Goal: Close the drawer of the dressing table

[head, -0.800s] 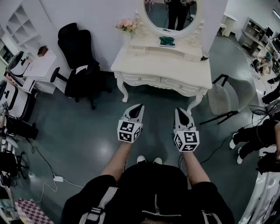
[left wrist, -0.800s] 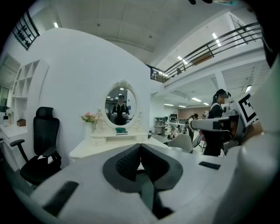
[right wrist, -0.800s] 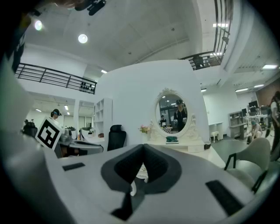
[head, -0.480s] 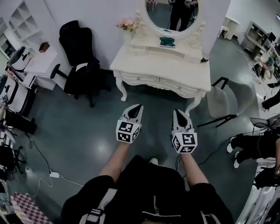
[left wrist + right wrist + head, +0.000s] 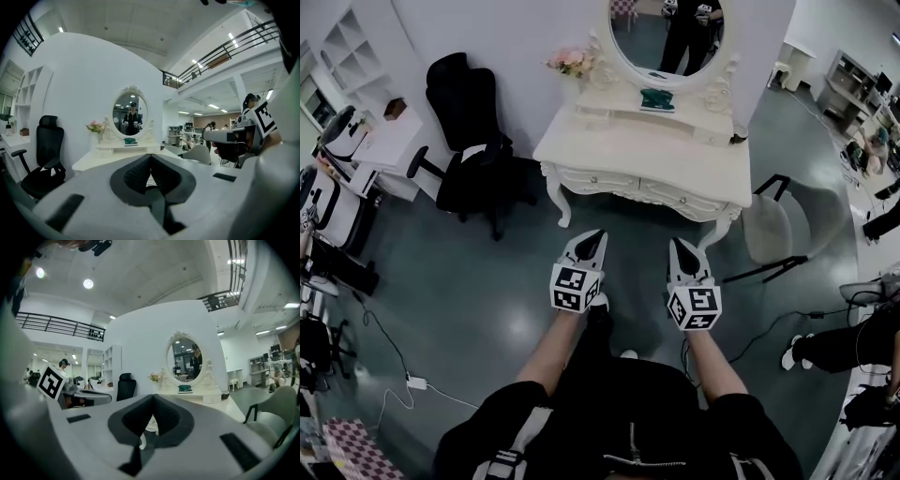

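Observation:
The white dressing table (image 5: 647, 150) with its oval mirror (image 5: 667, 33) stands against the far wall. Two drawer fronts (image 5: 598, 178) run along its near edge; from here I cannot tell whether either stands out. My left gripper (image 5: 597, 233) and right gripper (image 5: 675, 243) hover side by side over the floor, well short of the table and pointing at it. Both are shut with nothing between the jaws. In the left gripper view the gripper (image 5: 150, 155) has the table (image 5: 93, 159) beyond its tips. In the right gripper view the gripper (image 5: 153, 396) faces the mirror (image 5: 185, 357).
A black office chair (image 5: 469, 122) stands left of the table, and a grey chair (image 5: 778, 220) right of it. A white desk (image 5: 380, 141) is at far left. A cable and power strip (image 5: 417, 382) lie on the floor. A person's legs (image 5: 834, 342) show at right.
One of my feet has stepped forward between the grippers. The table has shifted slightly up and left in view. Both grippers stay shut and side by side.

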